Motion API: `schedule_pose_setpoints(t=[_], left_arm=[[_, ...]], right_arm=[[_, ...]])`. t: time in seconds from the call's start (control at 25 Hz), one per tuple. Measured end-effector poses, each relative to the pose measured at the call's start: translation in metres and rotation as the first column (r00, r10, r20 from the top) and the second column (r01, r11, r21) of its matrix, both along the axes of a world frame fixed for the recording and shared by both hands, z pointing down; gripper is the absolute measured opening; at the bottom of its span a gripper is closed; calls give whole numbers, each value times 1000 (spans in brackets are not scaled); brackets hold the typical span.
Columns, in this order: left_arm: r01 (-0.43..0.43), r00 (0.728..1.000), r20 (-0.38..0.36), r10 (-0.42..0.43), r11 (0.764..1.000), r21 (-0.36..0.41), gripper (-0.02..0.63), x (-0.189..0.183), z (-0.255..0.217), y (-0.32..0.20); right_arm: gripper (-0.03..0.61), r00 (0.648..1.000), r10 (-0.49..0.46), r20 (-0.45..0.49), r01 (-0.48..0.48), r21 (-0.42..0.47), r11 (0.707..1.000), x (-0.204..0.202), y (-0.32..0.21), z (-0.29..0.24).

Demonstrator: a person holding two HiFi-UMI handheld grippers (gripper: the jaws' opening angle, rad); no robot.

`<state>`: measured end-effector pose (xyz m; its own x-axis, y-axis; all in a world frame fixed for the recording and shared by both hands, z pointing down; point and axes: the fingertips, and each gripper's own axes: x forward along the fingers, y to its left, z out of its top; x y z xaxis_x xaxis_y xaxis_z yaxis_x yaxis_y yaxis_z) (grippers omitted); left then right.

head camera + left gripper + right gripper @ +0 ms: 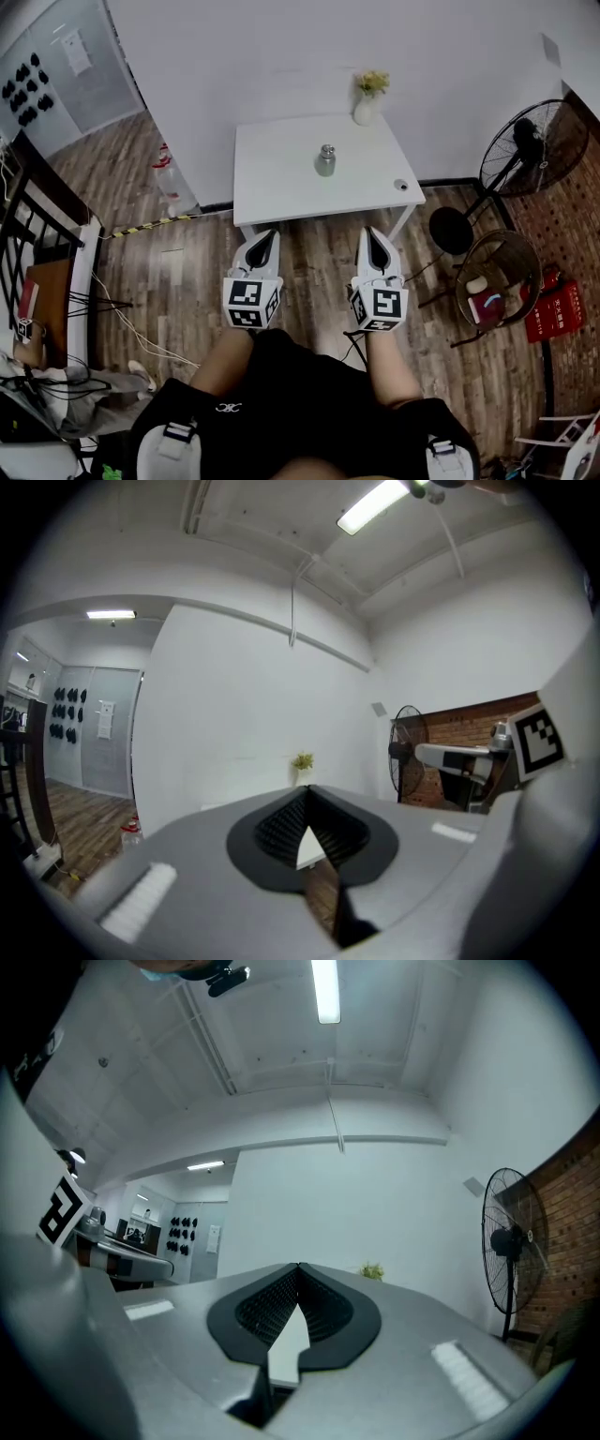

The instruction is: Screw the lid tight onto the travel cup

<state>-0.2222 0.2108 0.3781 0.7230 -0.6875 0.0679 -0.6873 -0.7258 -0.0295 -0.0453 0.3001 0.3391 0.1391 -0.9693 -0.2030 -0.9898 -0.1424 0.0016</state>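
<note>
A small metal travel cup (325,160) stands upright near the middle of a white table (281,187). A small round lid (401,185) lies at the table's right front corner. My left gripper (267,237) and right gripper (375,236) hover side by side over the wooden floor, short of the table's front edge. Both are shut with nothing between their jaws. In the left gripper view the gripper (307,789) points level toward the wall. In the right gripper view the gripper (298,1267) tilts slightly up. The cup shows in neither gripper view.
A white vase with yellow flowers (367,98) stands at the table's back edge. A standing fan (525,150) and a round wicker chair (497,281) are to the right. A dark chair (37,244) and cables (122,319) lie on the left floor.
</note>
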Motion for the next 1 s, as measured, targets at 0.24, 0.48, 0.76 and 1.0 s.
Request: schedule_pose_setpoints(t=[0.24, 0.48, 0.76, 1.0], left_arm=[[-8, 1000, 26, 8, 1000, 0, 54, 17, 9, 2], [-37, 999, 15, 37, 999, -7, 54, 45, 13, -30], [-61, 998, -7, 61, 997, -56, 54, 82, 30, -95], [-73, 997, -1, 73, 996, -43, 54, 112, 32, -172]], right_arm=[[3, 999, -8, 37, 8, 6, 1000, 20, -5, 1], [3, 999, 11, 34, -11, -8, 1000, 43, -35, 10], [2, 999, 24, 45, -23, -41, 999, 81, -96, 24], [3, 999, 31, 43, -29, -48, 998, 111, -173, 27]])
